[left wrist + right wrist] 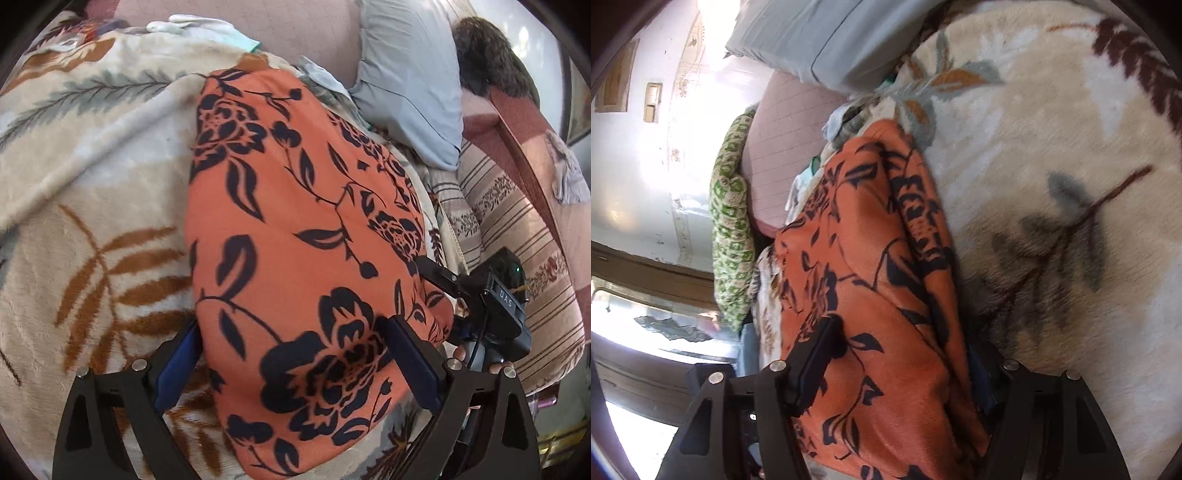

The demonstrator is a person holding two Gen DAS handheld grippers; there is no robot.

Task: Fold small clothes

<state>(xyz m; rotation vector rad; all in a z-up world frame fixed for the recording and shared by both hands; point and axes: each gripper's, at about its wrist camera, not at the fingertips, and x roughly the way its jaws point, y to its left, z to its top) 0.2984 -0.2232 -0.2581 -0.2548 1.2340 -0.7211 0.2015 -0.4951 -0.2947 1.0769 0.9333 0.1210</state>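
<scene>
Left wrist view shows our left tongs (291, 354) spread wide, one blue pad off the garment's left edge and the other resting on top of its print, so they straddle the near end of the orange floral garment (295, 221) without pinching it. Right wrist view shows our right tongs (905, 373) with both fingers set astride a thick bunched fold of the same cloth; fabric fills the gap between them, yet we cannot tell whether they are clamped on it or only lying around it. In the left view the tip of the right tongs (439, 275) touches the garment's right edge, just beside us.

The garment lies folded into a long panel on the cream leaf-print blanket (92, 184) covering the bed, with a grey pillow (406, 74) beyond its far end.

We judge the step in hand to be bringing this panel over on itself. To do it well, we should bite the full stack of layers at both near corners, lift evenly, and carry the edge straight toward the pillow end so the sides stay aligned and the soft cloth does not slip or skew.

Both tools are held low and close to the bed, the left pointing along the garment's length, the right rolled sideways and approaching from the right edge.
</scene>
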